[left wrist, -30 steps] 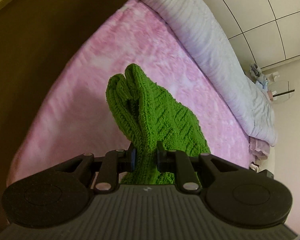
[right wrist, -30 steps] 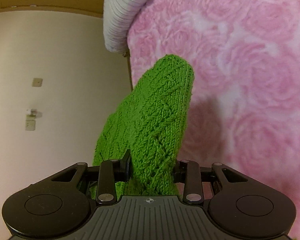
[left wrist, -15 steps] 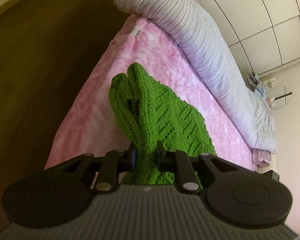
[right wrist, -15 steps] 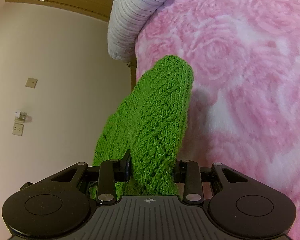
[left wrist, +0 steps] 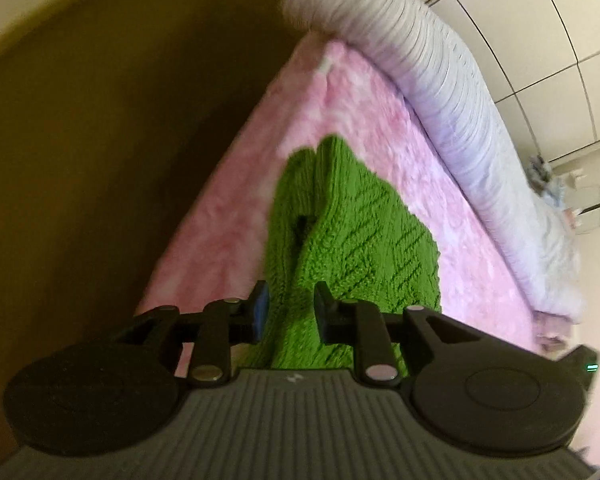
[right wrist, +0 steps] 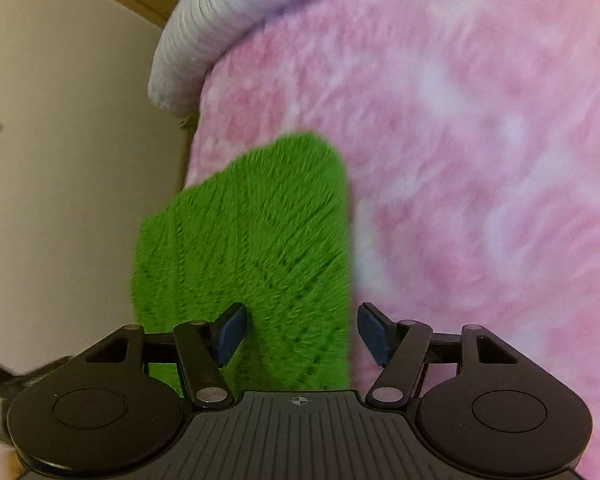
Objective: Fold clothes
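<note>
A green cable-knit garment (left wrist: 348,236) hangs bunched between both grippers above the pink fleece bed cover (left wrist: 236,208). My left gripper (left wrist: 288,312) has its jaws a little apart with a fold of the knit between the pads. In the right wrist view the same green knit (right wrist: 252,248) runs between the fingers of my right gripper (right wrist: 300,334), whose jaws stand wide apart; the right pad (right wrist: 374,334) is clear of the cloth. Both views are blurred by motion.
A rolled lilac-grey striped duvet (left wrist: 452,92) lies along the far side of the bed, also in the right wrist view (right wrist: 204,40). A brown headboard (left wrist: 112,140) borders the bed. A cream wall (right wrist: 60,200) is at the left; white wardrobe doors (left wrist: 540,32) stand behind.
Both grippers' jaws have spread: the right from a grip on the knit to wide apart, the left slightly. Both cameras have tilted, showing more of the duvet and the bed's edge.
</note>
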Demonstrator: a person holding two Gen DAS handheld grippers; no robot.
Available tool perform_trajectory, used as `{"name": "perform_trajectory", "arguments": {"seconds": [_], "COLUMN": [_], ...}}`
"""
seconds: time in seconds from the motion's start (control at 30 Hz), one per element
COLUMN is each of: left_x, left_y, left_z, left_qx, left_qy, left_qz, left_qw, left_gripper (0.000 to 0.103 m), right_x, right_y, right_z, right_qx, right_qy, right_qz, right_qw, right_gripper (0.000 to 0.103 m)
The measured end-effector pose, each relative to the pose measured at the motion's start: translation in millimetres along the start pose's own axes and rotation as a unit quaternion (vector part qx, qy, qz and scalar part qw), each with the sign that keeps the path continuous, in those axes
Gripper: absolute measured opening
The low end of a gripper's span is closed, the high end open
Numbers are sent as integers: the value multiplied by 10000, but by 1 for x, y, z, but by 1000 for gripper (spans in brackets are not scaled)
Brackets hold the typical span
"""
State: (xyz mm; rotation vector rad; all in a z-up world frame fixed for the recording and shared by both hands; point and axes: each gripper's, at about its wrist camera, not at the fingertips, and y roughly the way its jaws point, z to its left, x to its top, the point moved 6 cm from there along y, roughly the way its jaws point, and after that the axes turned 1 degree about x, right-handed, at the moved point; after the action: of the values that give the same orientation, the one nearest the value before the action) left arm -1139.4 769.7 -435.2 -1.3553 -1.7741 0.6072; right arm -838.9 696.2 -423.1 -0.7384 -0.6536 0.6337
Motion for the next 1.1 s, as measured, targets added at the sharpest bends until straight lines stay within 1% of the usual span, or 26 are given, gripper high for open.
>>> {"name": "perform_trajectory", "arguments": {"seconds": [0.03,0.07,0.1,0.13,0.17,0.2,0.23,0.27,0.33,0.4,0.47,0.5,0.53,0.57,0.63,0.7,0.73,0.8,0.83,0.87,0.9,0.93,1.0,1.03,1.1], "left_x": [-2,-7,-11,-14,-17,-22,-26,-29,-34,-38,-44,-47,-51,-53,-55,-54,-53,-41,-35,-28,-22,-16,5,16,37], "left_y": [-13,-22,-29,-33,-33,-33,-33,-31,-23,-14,-2,3,9,13,17,18,17,13,11,10,8,6,8,11,23], "left_z": [-4,-9,-15,-21,-25,-30,-34,-36,-38,-40,-37,-34,-31,-27,-21,-22,-24,-31,-35,-39,-43,-47,-54,-58,-67], "left_qx": [33,52,73,92,71,37,3,12,150,323,558,660,756,793,812,866,912,865,832,799,767,734,584,502,455], "left_qy": [138,308,484,629,736,834,932,997,1117,1333,1585,1685,1778,1792,1698,1713,1764,1815,1837,1858,1880,1902,1823,1791,1914], "left_qz": [-41,-32,-11,20,84,158,231,309,486,635,860,958,1051,1076,1048,1091,1126,1104,1087,1070,1053,1036,865,777,568], "left_qw": [9999,9995,9988,9980,9972,9964,9954,9945,9924,9885,9820,9788,9755,9747,9765,9753,9736,9733,9734,9735,9735,9735,9777,9795,9788], "left_gripper": [13,12,12,12,12,11,11,11,10,10,9,7,7,7,8,8,7,5,5,5,5,5,6,6,6], "right_x": [-3,-9,-15,-23,-32,-41,-53,-65,-84,-97,-107,-110,-114,-116,-122,-123,-121,-113,-107,-99,-89,-75,-48,-34,-11], "right_y": [-11,-23,-32,-41,-45,-47,-48,-48,-44,-34,-27,-22,-14,-8,3,9,9,4,1,-3,-7,-9,-12,-12,-4], "right_z": [4,8,14,19,25,31,37,42,50,58,62,61,59,56,49,46,47,45,45,44,43,41,37,35,31], "right_qx": [-203,-470,-639,-776,-806,-807,-791,-779,-781,-755,-785,-839,-899,-906,-919,-922,-921,-916,-909,-886,-870,-872,-876,-886,-958], "right_qy": [-215,-472,-716,-955,-1163,-1319,-1441,-1557,-1757,-1950,-2138,-2220,-2275,-2279,-2309,-2513,-2549,-2366,-2255,-2080,-1917,-1798,-1556,-1452,-1360], "right_qz": [-129,-211,-233,-235,-166,-65,76,199,325,403,462,500,590,680,843,890,956,1172,1248,1221,1164,1009,697,547,293], "right_qw": [9995,9976,9951,9921,9898,9880,9864,9845,9808,9771,9726,9701,9678,9671,9650,9594,9578,9601,9619,9664,9706,9746,9815,9839,9856], "right_gripper": [65,65,65,62,58,48,42,40,39,39,39,39,39,39,39,39,39,39,39,39,39,39,40,40,39]}}
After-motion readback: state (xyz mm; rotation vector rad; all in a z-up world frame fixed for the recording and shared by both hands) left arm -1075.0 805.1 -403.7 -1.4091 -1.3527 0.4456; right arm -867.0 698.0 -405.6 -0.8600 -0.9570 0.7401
